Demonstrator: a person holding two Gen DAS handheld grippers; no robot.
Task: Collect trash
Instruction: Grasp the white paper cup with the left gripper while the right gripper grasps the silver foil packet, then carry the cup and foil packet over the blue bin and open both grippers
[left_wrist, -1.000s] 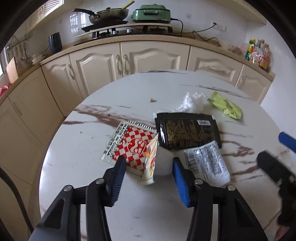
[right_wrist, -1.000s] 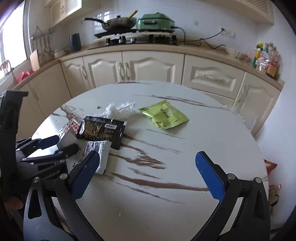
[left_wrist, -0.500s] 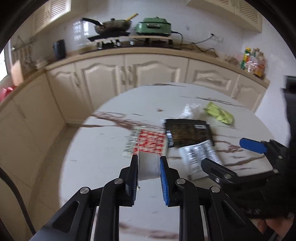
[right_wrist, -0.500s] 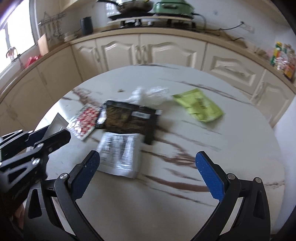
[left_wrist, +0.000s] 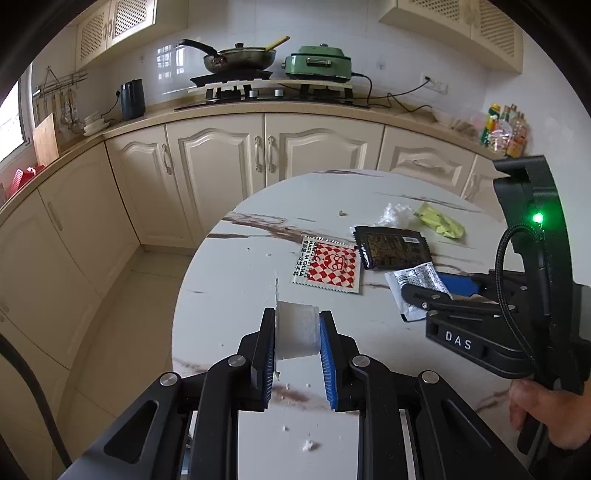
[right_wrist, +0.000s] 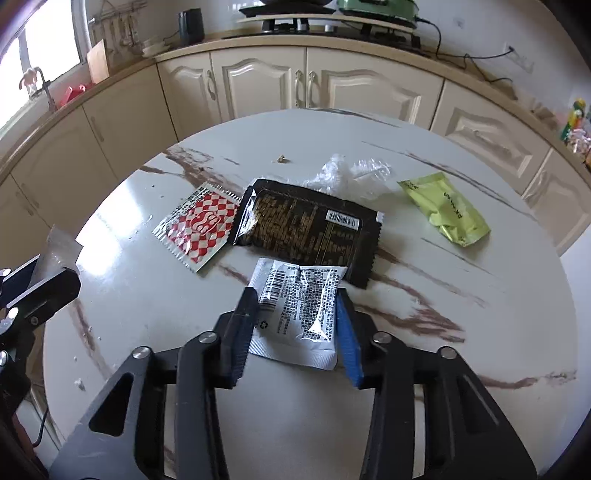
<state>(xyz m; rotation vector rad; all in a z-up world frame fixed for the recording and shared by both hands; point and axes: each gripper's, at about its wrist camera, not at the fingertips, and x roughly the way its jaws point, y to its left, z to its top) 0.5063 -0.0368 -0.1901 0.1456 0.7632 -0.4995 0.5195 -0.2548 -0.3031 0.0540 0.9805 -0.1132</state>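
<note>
Left gripper (left_wrist: 297, 341) has the small white plastic cup (left_wrist: 297, 334) pinched between its blue pads, the cup lying on its side with its peeled foil lid sticking up against the left pad; whether anything is left inside the cup, I cannot tell from here. It hangs above the near-left part of the round marble table (left_wrist: 229, 280), with white crumbs scattered on the top below it. Over to the right gripper (right_wrist: 295, 328): its jaws have just been closing, and the white printed sachet (right_wrist: 299, 306) sits flat on the table between them, both pads right up against its long edges and the wrapper creasing in the middle. A hand (left_wrist: 535, 413) shows at the right gripper's grip in the left wrist view. Taking that white sachet as the landmark: the black wrapper (right_wrist: 306, 225) lies just behind it, their edges overlapping. The red-and-white chequered sachet (right_wrist: 199, 225) lies behind it and to the left, beside the black wrapper's short edge. Crumpled clear plastic (right_wrist: 351, 173) rests beyond the black wrapper, and the yellow-green packet (right_wrist: 447, 212) lies well off to the sachet's far right. A single crumb (right_wrist: 281, 159) sits further back on the bare marble.
</note>
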